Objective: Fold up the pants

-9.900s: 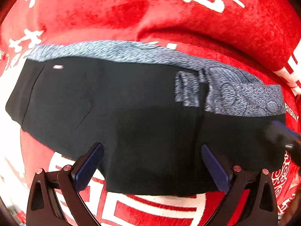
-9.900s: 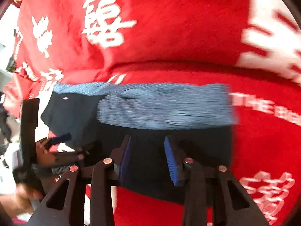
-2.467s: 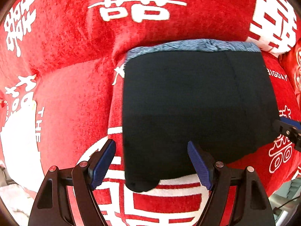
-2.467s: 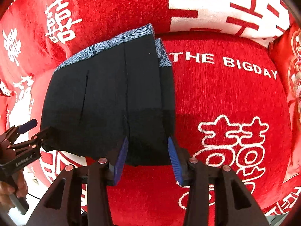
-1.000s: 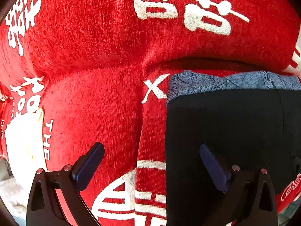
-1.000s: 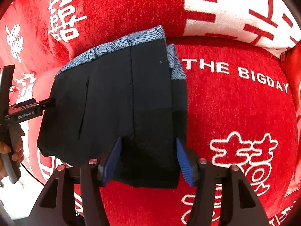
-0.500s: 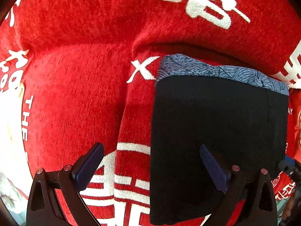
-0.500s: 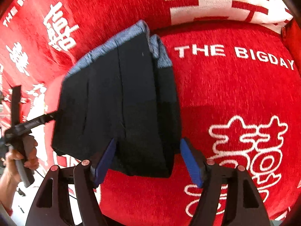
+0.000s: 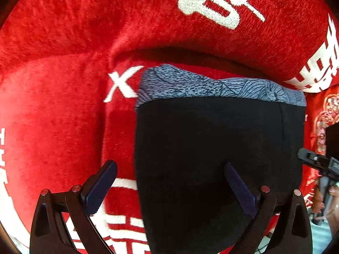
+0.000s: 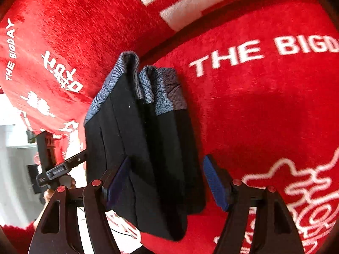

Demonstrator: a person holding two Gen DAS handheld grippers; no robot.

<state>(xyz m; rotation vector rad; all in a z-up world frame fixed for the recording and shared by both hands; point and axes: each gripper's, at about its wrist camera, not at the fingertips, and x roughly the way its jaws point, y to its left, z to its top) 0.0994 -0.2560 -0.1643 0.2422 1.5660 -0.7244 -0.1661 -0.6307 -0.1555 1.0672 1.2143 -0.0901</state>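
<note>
The black pants (image 9: pixel 211 148) lie folded into a compact block on the red seat, with the blue-grey patterned waistband (image 9: pixel 211 84) toward the backrest. My left gripper (image 9: pixel 169 188) is open above the block's near left edge: one finger over the red cover, the other over the black cloth. In the right wrist view the pants (image 10: pixel 148 148) show as stacked layers seen from their right side. My right gripper (image 10: pixel 167 182) is open and straddles those right-hand layers, its pads apart from the cloth. Each gripper shows at the edge of the other's view.
The red plush sofa cover (image 9: pixel 53 105) with white characters spreads all round, and the backrest cushion (image 9: pixel 190 10) rises just behind the waistband. A person's hand (image 10: pixel 48 192) holds the left gripper beyond the sofa's front edge, where pale floor (image 10: pixel 12 169) shows.
Both cameras have tipped down and come closer to the pants. The right gripper rolled and swung toward the block's right side, its jaws a little wider. The pants have not moved.
</note>
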